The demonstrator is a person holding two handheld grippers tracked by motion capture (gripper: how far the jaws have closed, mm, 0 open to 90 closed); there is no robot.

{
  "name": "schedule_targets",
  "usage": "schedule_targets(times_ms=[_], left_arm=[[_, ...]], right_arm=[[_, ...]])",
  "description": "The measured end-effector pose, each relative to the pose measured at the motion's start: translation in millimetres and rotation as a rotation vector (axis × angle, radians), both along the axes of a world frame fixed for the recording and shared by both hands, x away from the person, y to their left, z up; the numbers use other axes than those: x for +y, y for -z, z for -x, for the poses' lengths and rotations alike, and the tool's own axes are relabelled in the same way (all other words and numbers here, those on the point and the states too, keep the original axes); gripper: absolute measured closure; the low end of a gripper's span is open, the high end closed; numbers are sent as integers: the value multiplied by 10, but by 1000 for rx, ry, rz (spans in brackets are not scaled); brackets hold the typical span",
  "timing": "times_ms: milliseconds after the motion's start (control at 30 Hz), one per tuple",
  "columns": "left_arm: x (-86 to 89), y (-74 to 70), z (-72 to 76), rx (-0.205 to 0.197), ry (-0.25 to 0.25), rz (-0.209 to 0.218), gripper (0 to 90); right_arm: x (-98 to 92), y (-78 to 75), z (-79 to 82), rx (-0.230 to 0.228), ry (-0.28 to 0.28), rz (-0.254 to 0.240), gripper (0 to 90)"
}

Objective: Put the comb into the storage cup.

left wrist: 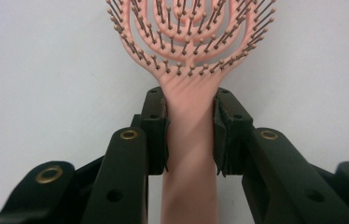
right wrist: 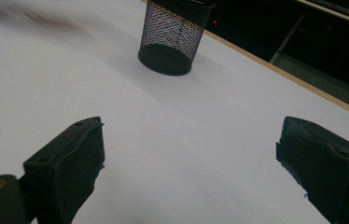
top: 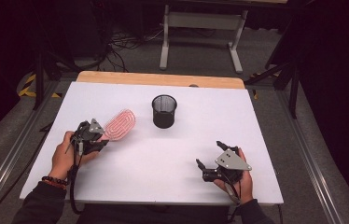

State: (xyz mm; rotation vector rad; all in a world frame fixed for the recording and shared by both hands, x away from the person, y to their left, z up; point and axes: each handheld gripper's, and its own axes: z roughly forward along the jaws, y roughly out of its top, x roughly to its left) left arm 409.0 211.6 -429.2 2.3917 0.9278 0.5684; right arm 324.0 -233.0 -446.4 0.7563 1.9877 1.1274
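I am holding my left gripper [left wrist: 190, 135] tight on a pink hairbrush [left wrist: 190, 56]. Its two black jaws are squeezing the handle from both sides, just below the round head with all the little bristles, and the pads are pressing right on the pink plastic. In the high view my left gripper [top: 99, 140] is sitting at the left side of the white table [top: 130, 163], and the hairbrush [top: 120, 123] is pointing away from me toward the middle of the table, with its head near the table top. A black mesh cup [top: 164, 111] is standing upright a little way past the brush head, apart from it. My right gripper [top: 210, 154] is resting low over the table at the right side, well apart from the brush. Its jaws are standing wide open with nothing between them, and in the right gripper view they are pointing toward the mesh cup [right wrist: 173, 37] farther off.
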Motion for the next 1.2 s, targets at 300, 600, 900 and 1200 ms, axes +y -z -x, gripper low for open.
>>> schedule_targets(times_ms=[300, 600, 900, 1200], left_arm=[[-4, -94, 87, -138, 0, 64, 694], [0, -163, 185, -283, -2, 145, 694], [-17, -202, 276, -398, -3, 262, 694], [-152, -187, 369, -467, 46, 352, 694]], right_arm=[[-4, 4, -5, -1, 0, 0, 80], [3, 2, -2, -7, -1, 5, 80], [-14, -9, -9, -9, 10, -22, 80], [-24, -51, -17, -20, 23, -84, 80]])
